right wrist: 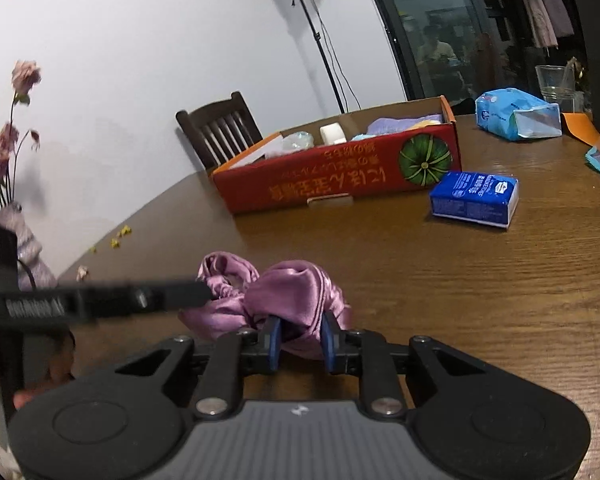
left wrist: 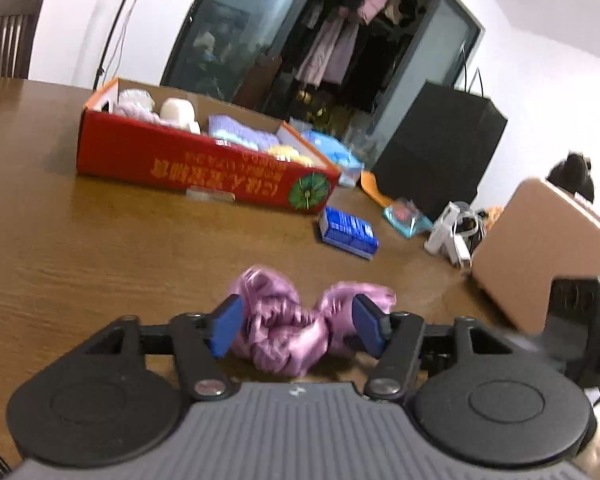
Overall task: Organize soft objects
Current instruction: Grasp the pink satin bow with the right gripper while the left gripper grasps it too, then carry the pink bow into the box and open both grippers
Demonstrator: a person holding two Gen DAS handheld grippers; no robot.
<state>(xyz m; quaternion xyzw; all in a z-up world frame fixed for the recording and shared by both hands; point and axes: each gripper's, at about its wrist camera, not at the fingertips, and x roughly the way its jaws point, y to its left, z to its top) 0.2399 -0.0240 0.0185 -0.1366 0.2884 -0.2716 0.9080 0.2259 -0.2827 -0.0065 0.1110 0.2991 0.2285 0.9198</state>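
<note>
Right hand-held gripper (right wrist: 300,342): pads closing narrowly on the near fold of the purple satin cloth (right wrist: 276,300), clamping it against the table (right wrist: 480,300).

Left hand-held gripper (left wrist: 296,326): blue pads standing wide apart, straddling the same cloth, gripping nothing; in the right wrist view 1 of its fingers is reaching in from the left.

Red cardboard box (left wrist: 204,160): sitting far on the table, already holding several soft items, among them a lilac towel (left wrist: 240,130) and a white roll (left wrist: 178,112).

Blue tissue pack (right wrist: 474,198): lying outside the box, just beside its right end.

Light-blue packet (right wrist: 516,114): lying farther right, also outside.

Status, judged: partly done; the satin cloth is being picked up, and possibly 2 packs are awaiting boxing.
</note>
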